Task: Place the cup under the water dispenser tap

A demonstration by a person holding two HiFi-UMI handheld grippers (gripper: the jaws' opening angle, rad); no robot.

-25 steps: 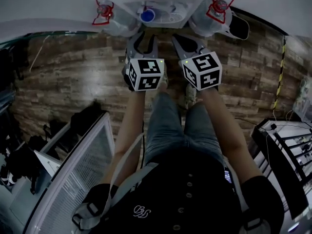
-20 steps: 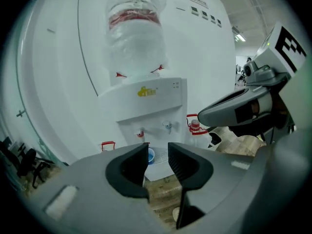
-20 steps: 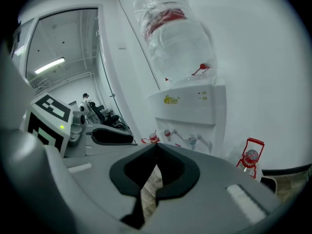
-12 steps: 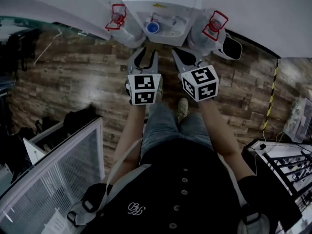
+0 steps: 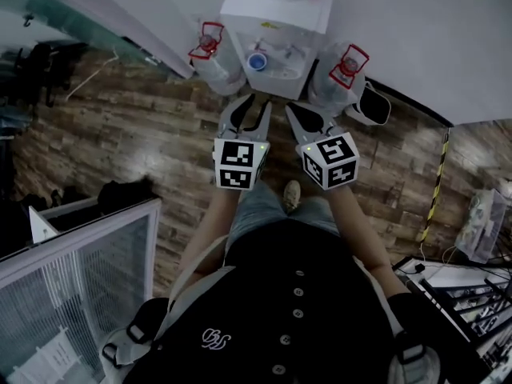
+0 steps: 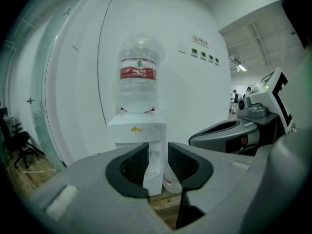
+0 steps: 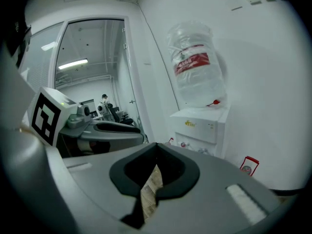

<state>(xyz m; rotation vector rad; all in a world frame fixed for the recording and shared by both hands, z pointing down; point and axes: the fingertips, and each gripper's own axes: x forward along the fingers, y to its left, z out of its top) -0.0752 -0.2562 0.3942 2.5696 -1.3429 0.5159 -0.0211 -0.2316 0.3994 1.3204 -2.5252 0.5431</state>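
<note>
Left gripper (image 6: 158,156) parted, right gripper (image 7: 156,152) pressed together, both empty. Water dispenser (image 5: 276,22) at 12 o'clock; blue cup (image 5: 256,61), possibly, already under its taps. Placing likely done.

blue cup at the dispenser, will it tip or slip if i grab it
Probably light and easy to tip: the blue cup looks small beside the dispenser. Its round rim may slip in the jaws. Material unclear.
</note>
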